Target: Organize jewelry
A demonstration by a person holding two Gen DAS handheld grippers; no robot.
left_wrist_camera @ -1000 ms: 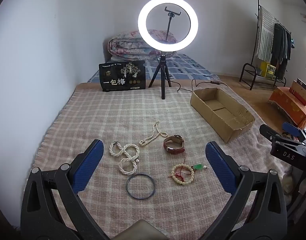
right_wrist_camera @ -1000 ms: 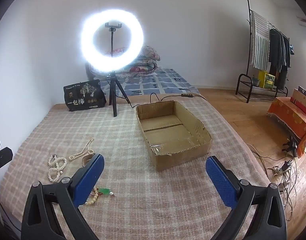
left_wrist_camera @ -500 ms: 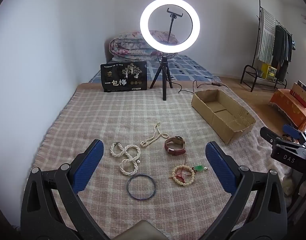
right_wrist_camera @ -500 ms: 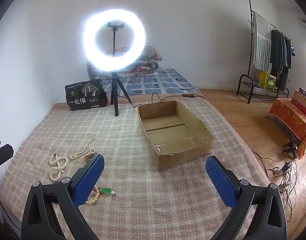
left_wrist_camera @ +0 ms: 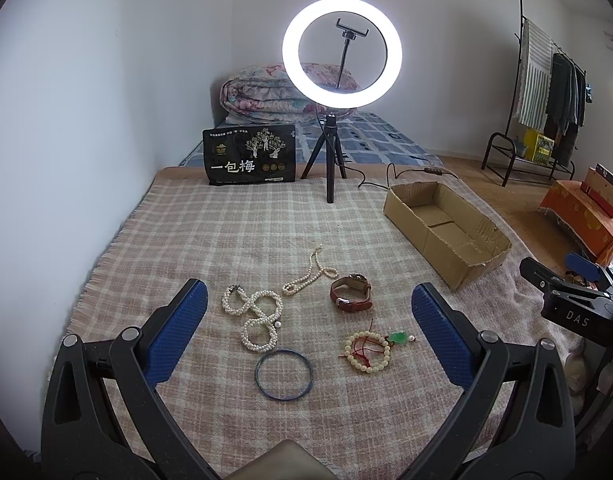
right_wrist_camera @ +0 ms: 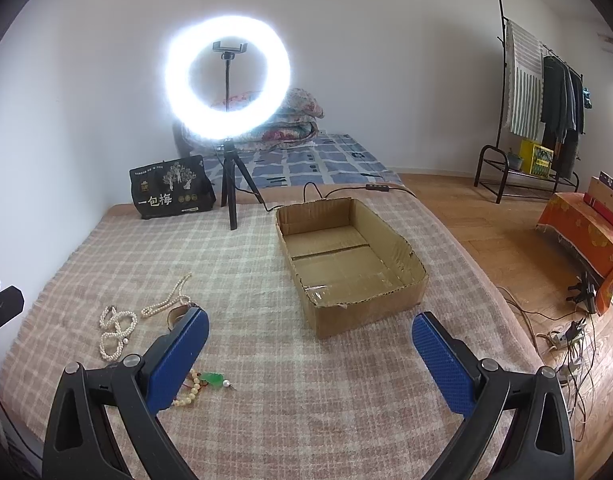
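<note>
Five pieces of jewelry lie loose on the checked blanket (left_wrist_camera: pixel 234 232), all of them ahead of the left claw (left_wrist_camera: pixel 306 332), which hangs spread wide and holds nothing. Going left to right in the left wrist view: the long pearl necklace (left_wrist_camera: pixel 255 318) lies in loops just ahead of the left finger; the short pearl strand (left_wrist_camera: pixel 308 276) stretches slantwise, its long axis running away and to the right; the dark blue bangle (left_wrist_camera: pixel 284 374) lies flat and nearest the claw, close to its centre line; the brown leather watch (left_wrist_camera: pixel 351 298) stands curled on its strap farther off; and the cream bead bracelet (left_wrist_camera: pixel 367 351) with a green charm rests just inside the right finger. Farther right and well apart from the jewelry, the empty cardboard box (left_wrist_camera: pixel 446 236) sits with its long axis running away from the camera.

The right claw (right_wrist_camera: pixel 308 356) is likewise spread and empty. In its view the box (right_wrist_camera: pixel 348 260) is straight ahead and near, while the pearls (right_wrist_camera: pixel 116 330) and the bead bracelet (right_wrist_camera: pixel 194 390) lie off to its left, the bracelet partly hidden behind its left finger.

By my reading, the left claw is the nearer one for the first pick, most likely the bangle or the bead bracelet, and the carry then runs rightward to the box.
</note>
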